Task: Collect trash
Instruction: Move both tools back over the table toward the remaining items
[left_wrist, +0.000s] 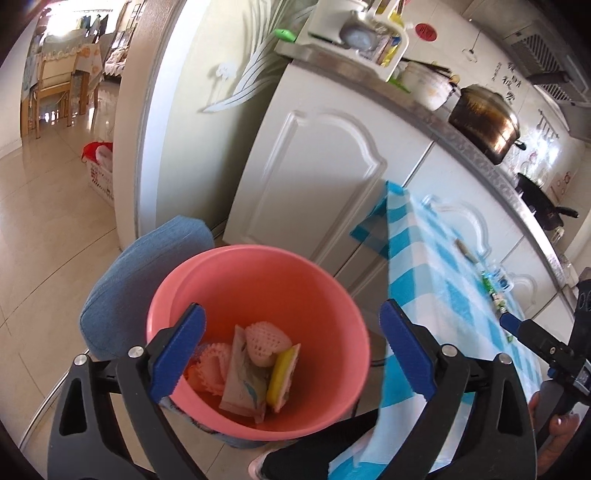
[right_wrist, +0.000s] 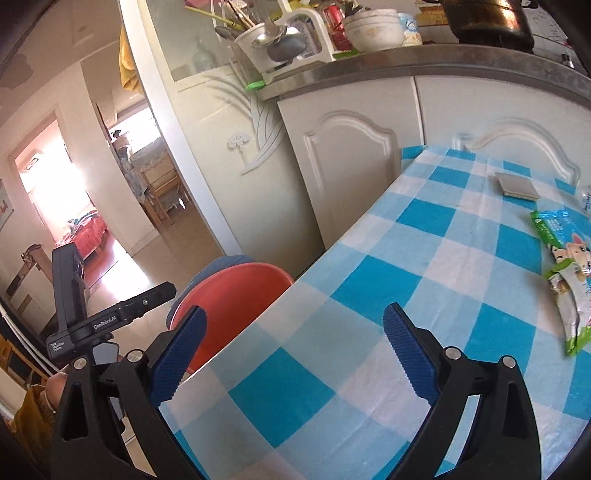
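Observation:
A pink bucket stands on the floor beside the table; it also shows in the right wrist view. Inside lie pink foam fruit nets, a paper wrapper and a yellow sponge. My left gripper is open and empty, right above the bucket. My right gripper is open and empty over the table's near corner. On the blue-checked tablecloth lie a green snack wrapper and a small grey square pad.
White kitchen cabinets stand behind the table, with pots and dishes on the counter. A blue cushioned stool sits left of the bucket. A doorway at the left opens onto tiled floor. A red-and-white basket stands by the door frame.

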